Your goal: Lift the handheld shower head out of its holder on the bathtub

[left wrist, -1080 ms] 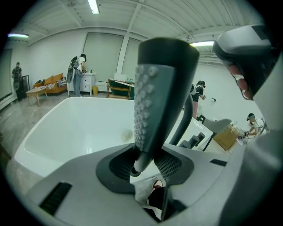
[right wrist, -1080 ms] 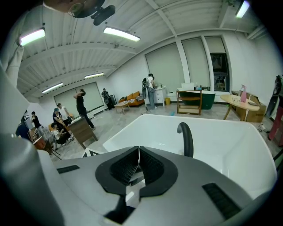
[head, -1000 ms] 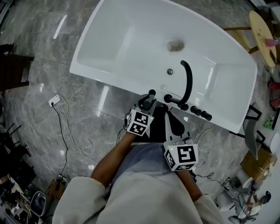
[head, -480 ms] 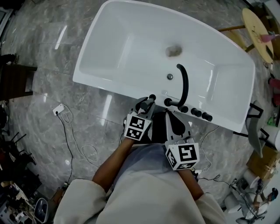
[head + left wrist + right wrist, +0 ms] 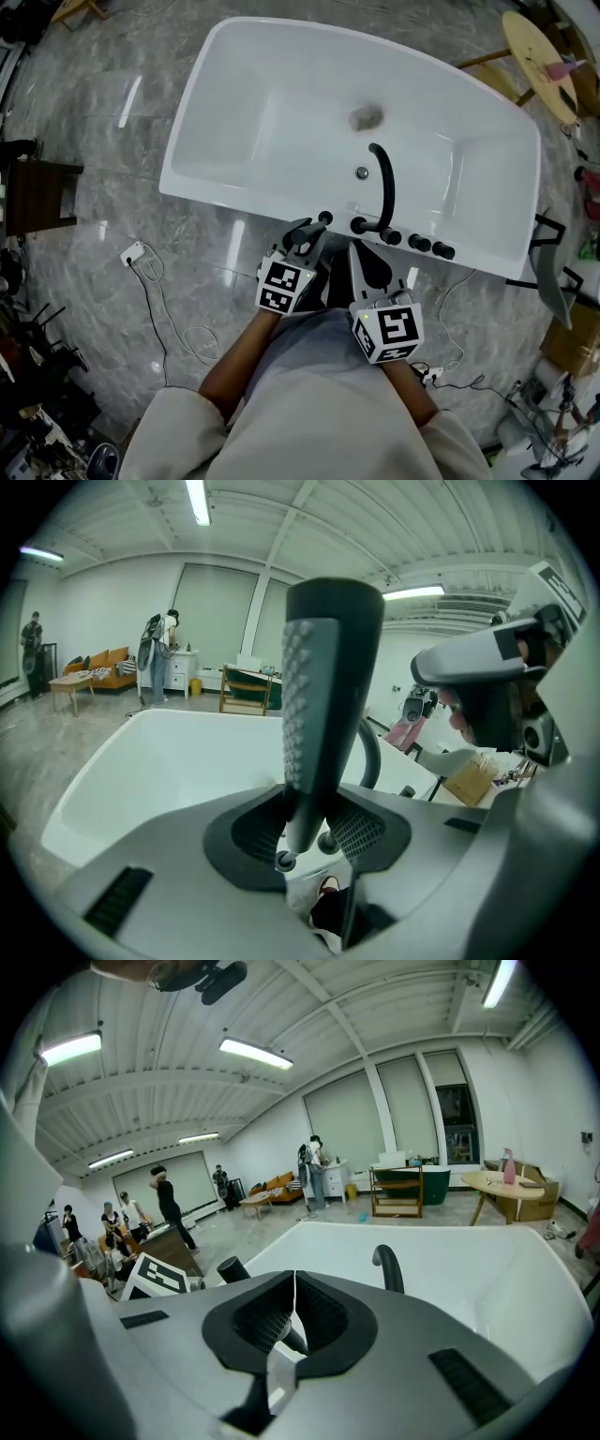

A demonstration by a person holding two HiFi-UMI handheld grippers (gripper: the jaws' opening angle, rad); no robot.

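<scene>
The black handheld shower head (image 5: pixel 323 696) stands upright between the jaws of my left gripper (image 5: pixel 305 832), which is shut on its lower stem. Its nozzle face is turned to the left. From the head view, that gripper (image 5: pixel 307 236) sits at the near rim of the white bathtub (image 5: pixel 281 112), with the shower head (image 5: pixel 320 222) poking out beyond it. My right gripper (image 5: pixel 364 251) hovers just right of it with pads together and nothing between them (image 5: pixel 292 1312). The right gripper view catches the shower head (image 5: pixel 232 1269) at its left.
A black curved faucet spout (image 5: pixel 382 183) and a row of black knobs (image 5: pixel 427 246) sit on the tub's near rim. White cables (image 5: pixel 155 272) lie on the marble floor at the left. A round wooden table (image 5: pixel 539 56) stands far right, dark furniture (image 5: pixel 37 192) far left.
My left gripper has risen with the shower head in it, away from the tub rim. The right gripper has stayed about where it was.
</scene>
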